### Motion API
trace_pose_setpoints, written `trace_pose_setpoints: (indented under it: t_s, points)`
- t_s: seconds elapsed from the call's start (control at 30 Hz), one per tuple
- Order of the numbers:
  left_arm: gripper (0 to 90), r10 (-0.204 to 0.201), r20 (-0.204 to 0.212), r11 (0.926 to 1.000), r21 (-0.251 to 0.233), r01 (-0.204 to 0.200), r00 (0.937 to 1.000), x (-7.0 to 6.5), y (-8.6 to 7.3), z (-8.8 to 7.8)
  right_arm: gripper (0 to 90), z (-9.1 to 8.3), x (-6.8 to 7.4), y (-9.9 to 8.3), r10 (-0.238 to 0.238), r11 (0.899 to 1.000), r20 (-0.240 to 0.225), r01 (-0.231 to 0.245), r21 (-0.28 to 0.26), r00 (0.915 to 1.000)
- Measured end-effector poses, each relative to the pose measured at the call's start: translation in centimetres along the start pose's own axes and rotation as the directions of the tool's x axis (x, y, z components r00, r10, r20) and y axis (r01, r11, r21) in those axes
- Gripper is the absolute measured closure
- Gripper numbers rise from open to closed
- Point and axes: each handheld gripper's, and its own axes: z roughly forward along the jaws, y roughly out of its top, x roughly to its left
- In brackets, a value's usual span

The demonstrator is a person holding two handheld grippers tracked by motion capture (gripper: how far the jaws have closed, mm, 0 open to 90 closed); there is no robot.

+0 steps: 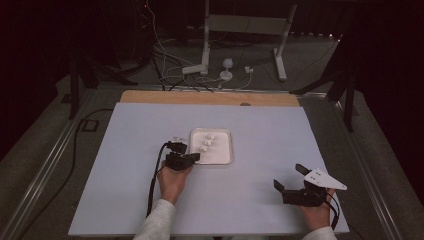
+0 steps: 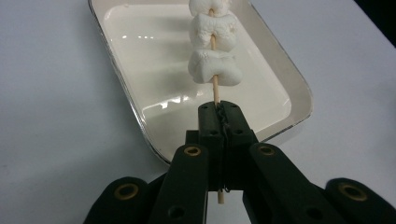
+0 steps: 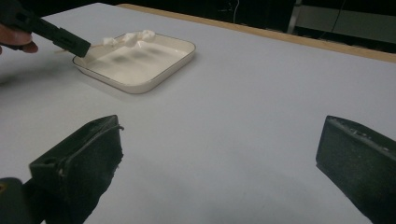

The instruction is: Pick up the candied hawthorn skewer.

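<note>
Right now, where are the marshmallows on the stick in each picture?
High view: the marshmallows sit mid-picture, over the white tray, just right of the left tongs.
Left gripper view: top centre, on the stick pinched in the shut tongs.
Right gripper view: upper left, above the tray's far-left edge.
Shared landmark: the white tray.

Dim room, dark walls. Grey floor [image 1: 320,65] beyond the bench [image 1: 260,200], strewn with cables [image 1: 165,55]. White stand [image 1: 245,25] at the back. Wooden edge [image 1: 200,97] along the far side.
</note>
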Motion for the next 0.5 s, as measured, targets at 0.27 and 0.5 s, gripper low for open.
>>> trace_pose_setpoints:
  t_s: [0.27, 0.5]
  points:
    - [90.0, -0.008, 0.030, 0.9992, -0.039, 0.009, 0.9995, 0.4, 0.1, -1.2, 0.0, 0.1, 0.0, 0.0, 0.000, 1.000, 0.001, 0.000, 0.002, 1.0000]
    - [90.0, -0.002, 0.045, 0.9976, -0.069, 0.006, 0.9990, 0.6, 0.0, -2.4, 0.0, 0.1, 0.0, 0.0, 0.002, 1.000, 0.000, -0.002, 0.001, 1.0000]
